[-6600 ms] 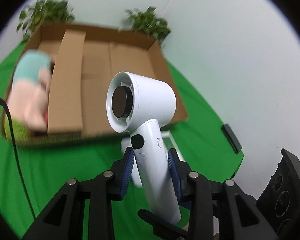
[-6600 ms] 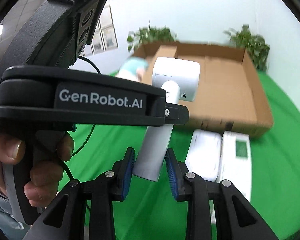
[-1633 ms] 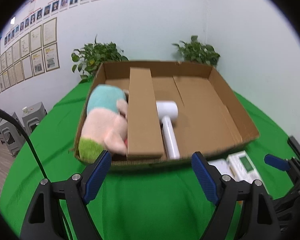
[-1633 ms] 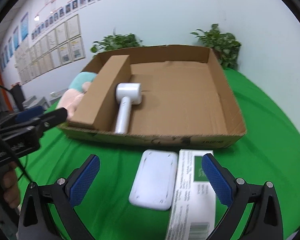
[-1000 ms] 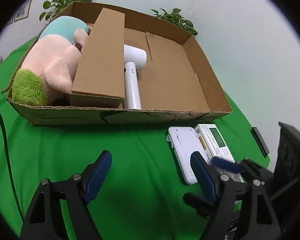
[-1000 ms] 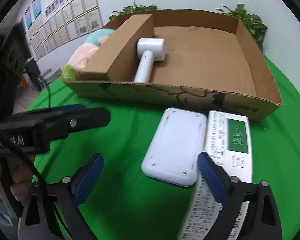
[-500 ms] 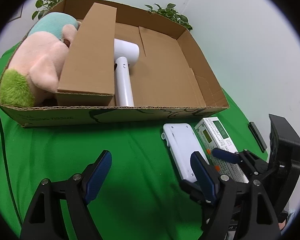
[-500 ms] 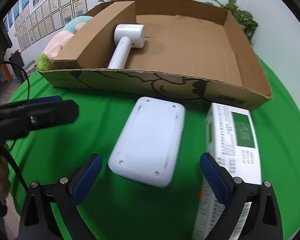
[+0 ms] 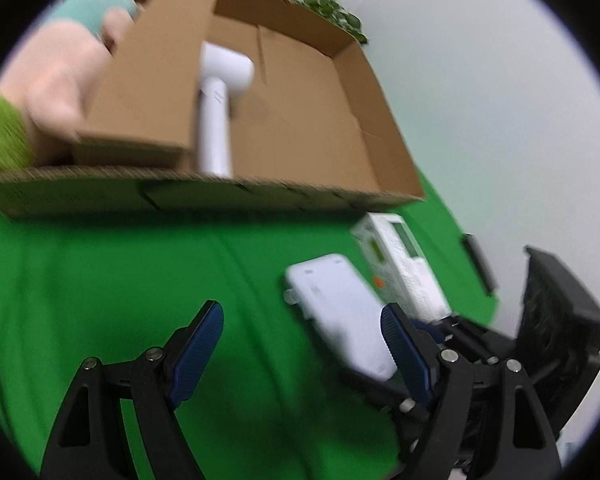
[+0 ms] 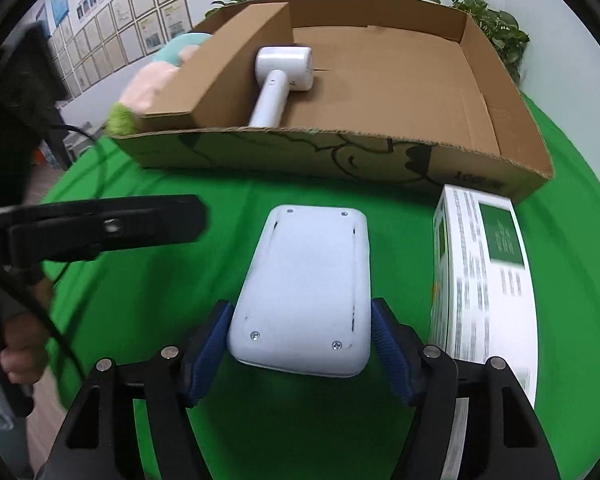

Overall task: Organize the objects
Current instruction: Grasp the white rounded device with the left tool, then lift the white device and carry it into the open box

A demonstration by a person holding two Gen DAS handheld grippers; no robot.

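So far the hair dryer (image 10: 278,80) and plush toy (image 10: 148,84) lie in the cardboard box (image 10: 480,168); the white device (image 10: 308,284) and printed carton (image 10: 488,280) wait on the green surface (image 10: 140,288). Your right gripper (image 10: 302,344) straddles the device, fingers (image 10: 210,340) seemingly touching its sides, not clearly clamped. Your left gripper (image 9: 304,348) hangs wide open, holding nothing.

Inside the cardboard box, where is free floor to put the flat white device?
The cardboard box floor is bare between the white hair dryer and the right wall. The left side is crowded: the cardboard divider and the plush toy fill it.
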